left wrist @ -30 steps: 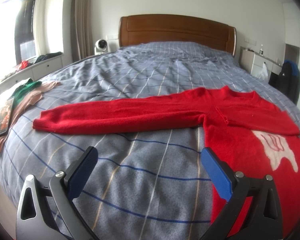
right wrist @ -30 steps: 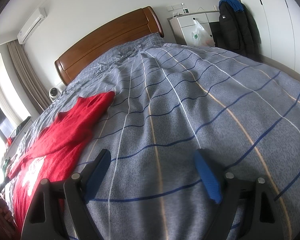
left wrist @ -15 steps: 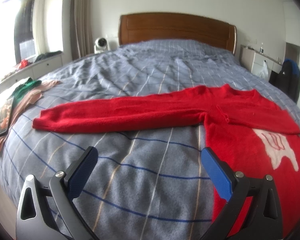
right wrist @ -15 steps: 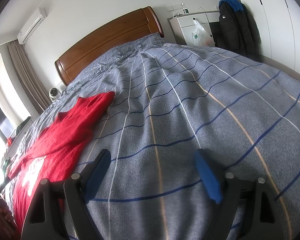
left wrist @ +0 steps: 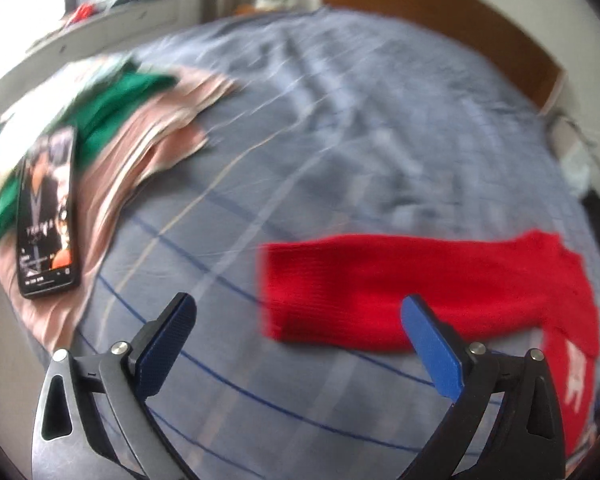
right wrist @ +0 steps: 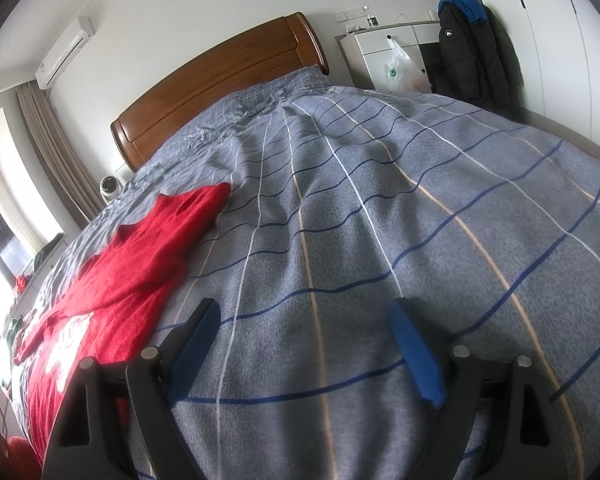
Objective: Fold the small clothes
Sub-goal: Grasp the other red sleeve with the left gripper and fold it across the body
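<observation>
A red sweater (left wrist: 420, 284) with a white print lies flat on the grey checked bed cover (left wrist: 340, 140), one long sleeve stretched out to the left. In the blurred left wrist view, my left gripper (left wrist: 296, 316) hangs open just above the bed at the sleeve's cuff end, with the cuff showing between its blue pads and nothing gripped. In the right wrist view the same sweater (right wrist: 132, 264) lies at the left. My right gripper (right wrist: 304, 332) stands open over bare cover to the sweater's right.
Folded green and pink clothes (left wrist: 132, 120) lie at the bed's left edge with a phone (left wrist: 48, 212) on top. A wooden headboard (right wrist: 220, 80) stands at the far end, with a white cabinet (right wrist: 388, 52) and a dark jacket (right wrist: 476, 52) to its right.
My left gripper has swung quickly to the left along the sleeve, tipped down and rolled; the cuff and the clothes pile are now close. The right gripper has not moved.
</observation>
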